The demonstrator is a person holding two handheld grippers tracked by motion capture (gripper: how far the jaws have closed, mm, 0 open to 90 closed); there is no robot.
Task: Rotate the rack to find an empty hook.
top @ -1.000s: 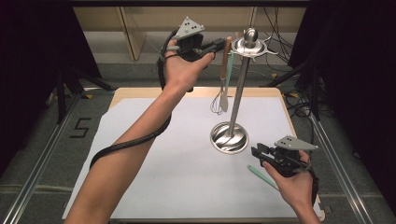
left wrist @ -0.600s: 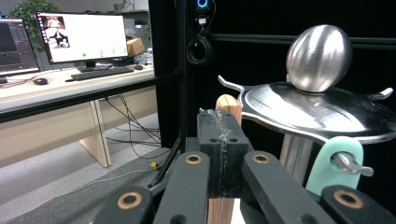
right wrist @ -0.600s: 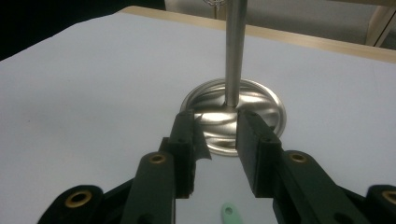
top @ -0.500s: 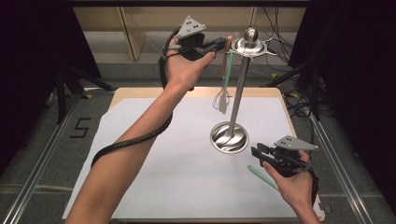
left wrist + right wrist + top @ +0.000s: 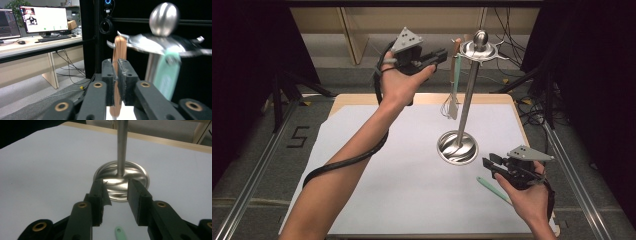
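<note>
L gripper (image 5: 117,75) was up at the rack (image 5: 469,95) top, jaws just easing apart but wooden handle (image 5: 119,53) of the whisk (image 5: 448,106) sat between the pads, seemingly in contact. Whisk hung from a hook beside a green spatula (image 5: 456,80). R gripper (image 5: 116,197) hovered open, empty, near the rack base (image 5: 121,183); another green utensil (image 5: 493,190) lay on the desk (image 5: 377,150) just beside it. Whisk prob. light, handle stiff, smooth, a bit slippery; wires springy, so best held mid-handle, not by the wires.

A lab: desk (image 5: 37,46) with computer monitors (image 5: 45,18), cables, black-curtained recording table (image 5: 362,145)
</note>
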